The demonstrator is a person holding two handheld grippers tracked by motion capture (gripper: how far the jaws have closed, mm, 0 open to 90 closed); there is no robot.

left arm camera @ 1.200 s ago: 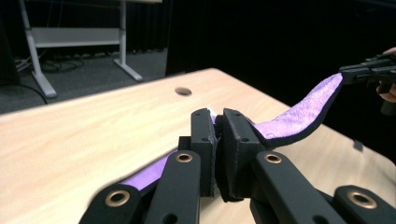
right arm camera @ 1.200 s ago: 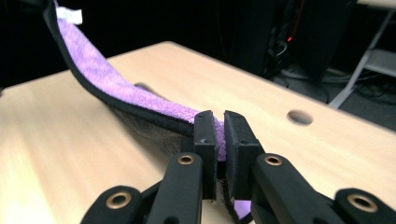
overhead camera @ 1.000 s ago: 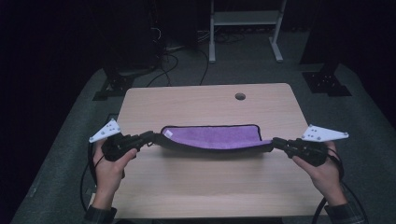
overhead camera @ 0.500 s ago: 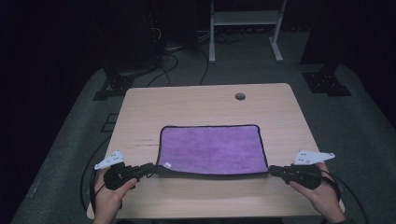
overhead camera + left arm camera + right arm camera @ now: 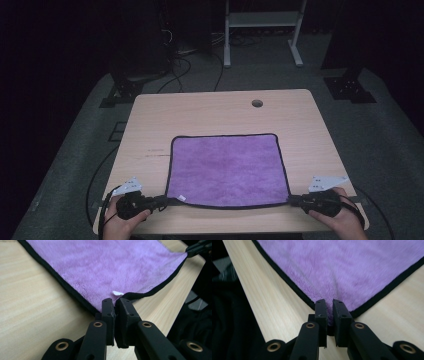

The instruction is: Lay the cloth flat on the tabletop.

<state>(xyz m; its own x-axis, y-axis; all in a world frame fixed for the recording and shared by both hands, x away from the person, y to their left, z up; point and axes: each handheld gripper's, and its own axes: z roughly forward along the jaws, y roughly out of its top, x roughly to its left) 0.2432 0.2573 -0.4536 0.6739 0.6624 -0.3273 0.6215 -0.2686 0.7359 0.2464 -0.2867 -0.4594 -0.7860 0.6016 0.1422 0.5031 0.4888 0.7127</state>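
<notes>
A purple cloth (image 5: 225,167) with black edging lies spread flat on the light wooden table (image 5: 200,112). My left gripper (image 5: 170,201) is shut on its near left corner, beside a small white tag (image 5: 117,293). In the left gripper view the pads (image 5: 110,308) pinch the black hem of the cloth (image 5: 100,265). My right gripper (image 5: 292,200) pinches the near right corner. In the right gripper view its jaws (image 5: 330,303) stand barely apart, having just eased a little, with the cloth (image 5: 342,265) corner still pressed between them. Both grippers lie low near the table's front edge.
A round cable hole (image 5: 257,103) sits in the table near its far edge. Bare wood surrounds the cloth on all sides. Beyond the table are a dark floor, cables and a white stand (image 5: 262,30).
The cloth was held up off the table and sagging. Both hands have come down and toward the near edge, and the cloth now lies flat and spread.
</notes>
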